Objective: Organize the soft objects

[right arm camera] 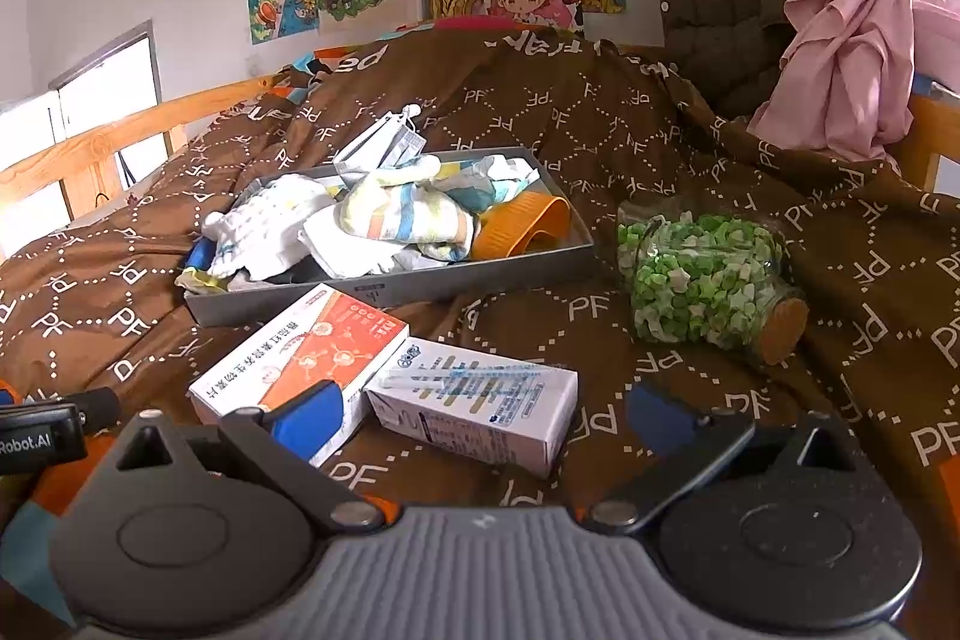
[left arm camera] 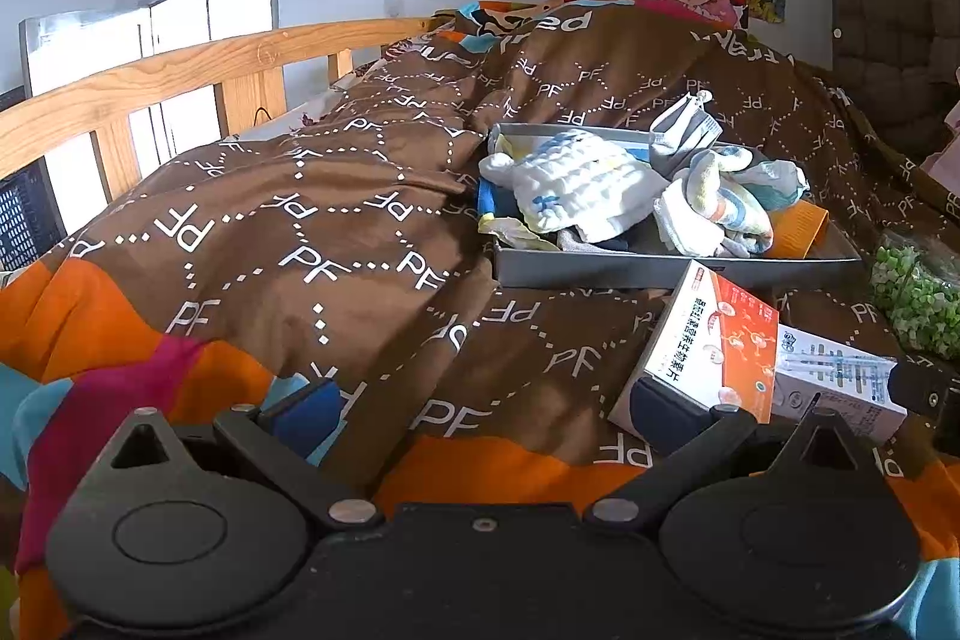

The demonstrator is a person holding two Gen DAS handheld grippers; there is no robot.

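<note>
A grey tray [left arm camera: 660,271] [right arm camera: 480,274] sits on the brown quilt and holds soft things: a white quilted cloth [left arm camera: 576,184] [right arm camera: 270,220], a striped towel [left arm camera: 720,205] [right arm camera: 408,217], grey socks with a tag [left arm camera: 684,130] [right arm camera: 384,142] and an orange piece [left arm camera: 798,232] [right arm camera: 528,223]. My left gripper [left arm camera: 486,412] is open and empty above the quilt, in front of the tray. My right gripper [right arm camera: 486,424] is open and empty, its fingers on either side of a white box [right arm camera: 480,400].
An orange-and-white box [left arm camera: 714,340] [right arm camera: 306,358] and the white box [left arm camera: 840,382] lie in front of the tray. A jar of green pieces [right arm camera: 702,280] [left arm camera: 918,298] lies on its side to the right. A wooden bed rail [left arm camera: 180,76] runs along the left. Pink cloth [right arm camera: 864,22] hangs at the right.
</note>
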